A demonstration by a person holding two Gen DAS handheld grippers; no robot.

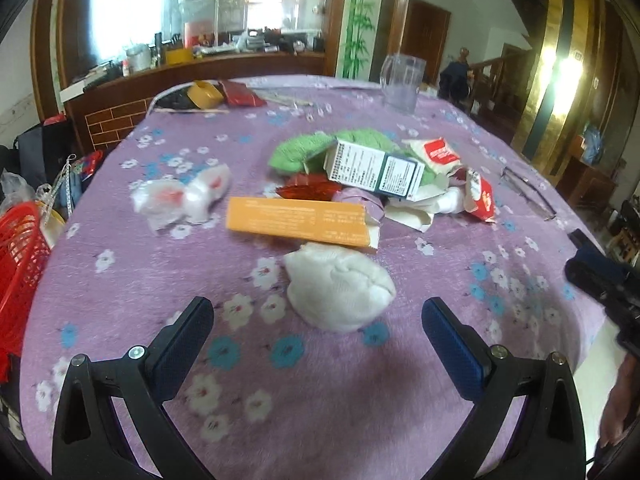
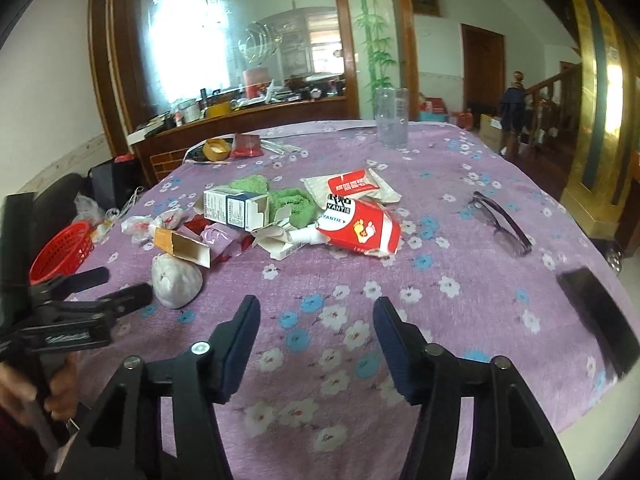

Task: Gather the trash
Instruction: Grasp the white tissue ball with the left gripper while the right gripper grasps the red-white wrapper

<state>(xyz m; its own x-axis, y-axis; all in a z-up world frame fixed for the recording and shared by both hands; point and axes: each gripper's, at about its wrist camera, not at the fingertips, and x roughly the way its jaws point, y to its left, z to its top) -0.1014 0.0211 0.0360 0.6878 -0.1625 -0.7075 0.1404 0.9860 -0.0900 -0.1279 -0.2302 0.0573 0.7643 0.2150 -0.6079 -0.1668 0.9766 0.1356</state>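
Nothing looks collected yet, as far as these views tell. The trash sits in a loose heap near the middle of the table [image 1: 120, 320], on its purple flowered cloth: an orange carton [image 1: 298, 222], a white-and-teal box [image 1: 376, 170], a torn red-and-white packet [image 2: 360, 230], a crumpled clear wrapper [image 1: 180, 198] and, closest, a white wad [image 1: 340, 290].

The left hand-held gripper [image 1: 318, 320] is spread wide and empty, with the wad just beyond its tips, apart from them. The right hand-held gripper [image 2: 316, 332] is also parted with nothing between its pads, only cloth below.

A red mesh basket [image 1: 20, 256] sits at the table's left edge (a likely bin, though its inside is hidden).

My reading: the wad is the probable first pick, and the whole heap remains. The eyeglasses [image 2: 500, 220] and clear jug [image 2: 390, 116] are probably not trash.
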